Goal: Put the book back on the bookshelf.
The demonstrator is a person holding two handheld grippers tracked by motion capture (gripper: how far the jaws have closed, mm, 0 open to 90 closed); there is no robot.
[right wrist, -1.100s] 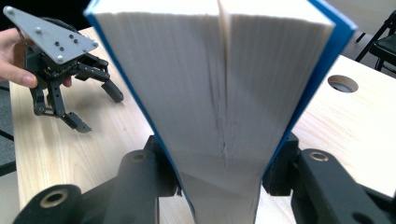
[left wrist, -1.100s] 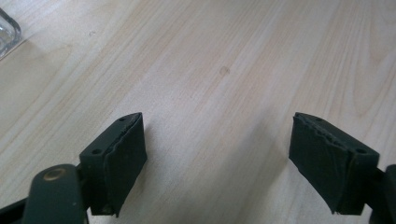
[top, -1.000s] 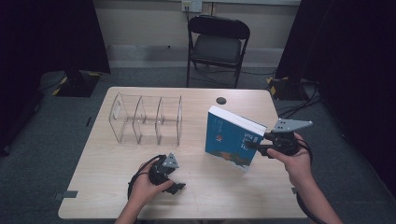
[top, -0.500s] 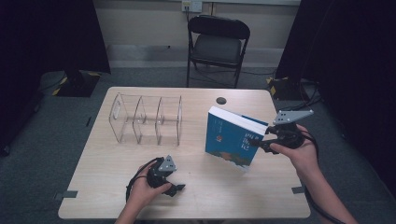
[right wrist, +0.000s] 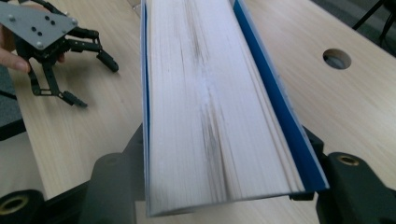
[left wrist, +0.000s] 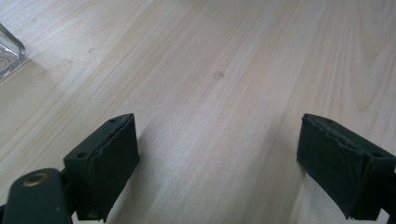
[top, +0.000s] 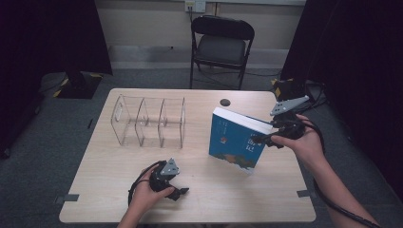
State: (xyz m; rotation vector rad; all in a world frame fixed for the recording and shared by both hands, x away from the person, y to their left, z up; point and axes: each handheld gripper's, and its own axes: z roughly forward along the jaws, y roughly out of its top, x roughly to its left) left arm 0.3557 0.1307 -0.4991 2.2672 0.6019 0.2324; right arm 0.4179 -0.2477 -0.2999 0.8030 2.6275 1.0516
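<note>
book: my right claw [top: 264, 137] has the blue book [top: 237, 141] clamped across its thickness, one jaw on each cover, page edge facing the claw's camera [right wrist: 205, 107]. The book sits tilted, one lower corner down toward the table [top: 199, 199], and from what I see it's leaning toward the rack side.

right claw: jaws were opening a moment back and then settled. From my feed the pads sit against both covers, so I'd call it holding the book.

left claw: my left claw [top: 178, 191] is parked low on the table, on the near side of the book and off toward the rack. Jaws wide, just bare wood between them [left wrist: 219, 154].

rack: clear plastic rack [top: 148, 121] with a few slots, standing well apart from the book.

hole: small dark round hole [top: 225, 102] in the tabletop just beyond the book.

chair: folding chair [top: 219, 45] on the floor past the table, behind the book.
</note>
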